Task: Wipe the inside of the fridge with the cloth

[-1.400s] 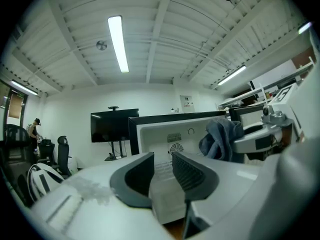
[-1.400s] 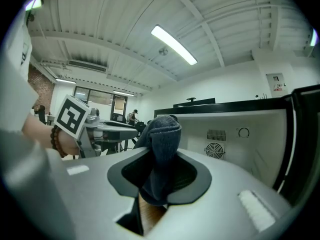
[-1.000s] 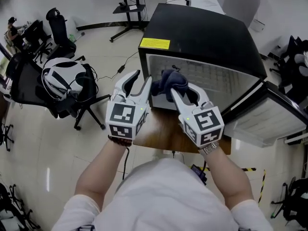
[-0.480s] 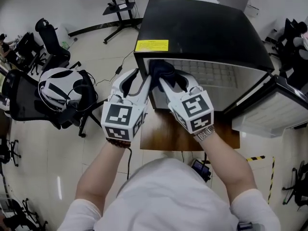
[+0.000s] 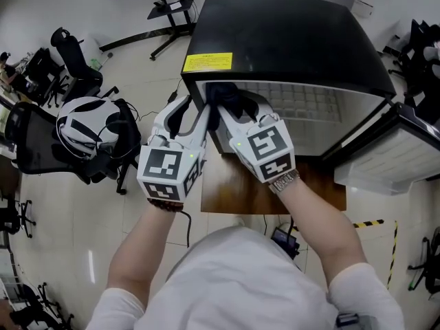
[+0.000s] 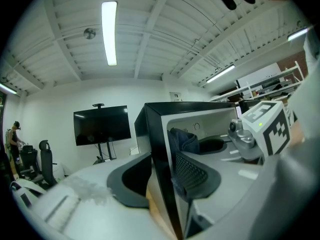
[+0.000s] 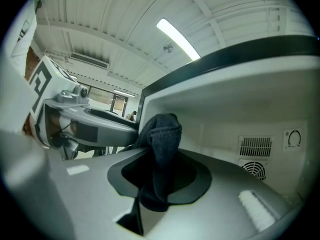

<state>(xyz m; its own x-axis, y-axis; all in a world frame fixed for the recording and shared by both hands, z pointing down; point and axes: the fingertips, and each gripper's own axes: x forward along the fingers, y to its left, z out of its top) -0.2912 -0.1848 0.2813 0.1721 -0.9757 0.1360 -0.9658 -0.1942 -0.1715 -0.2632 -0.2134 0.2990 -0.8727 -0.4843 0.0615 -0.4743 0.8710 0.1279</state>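
**Clerk:** Entry one, step in hand?
**Me:** Wiping, I judge. My right gripper has its fingers clenched on the cloth, bunched at their 12 o'clock, just beside the fridge's left inner wall.
**Clerk:** Left gripper?
**Me:** At 9 o'clock, fingers released, wall edge between them.
**Clerk:** Next move?
**Me:** Firm strokes, deeper in.
**Clerk:** Fridge contents?
**Me:** No goods seen, only a rear vent; door open at 3 o'clock

Smooth glossy fridge, fuzzy cloth, wooden table
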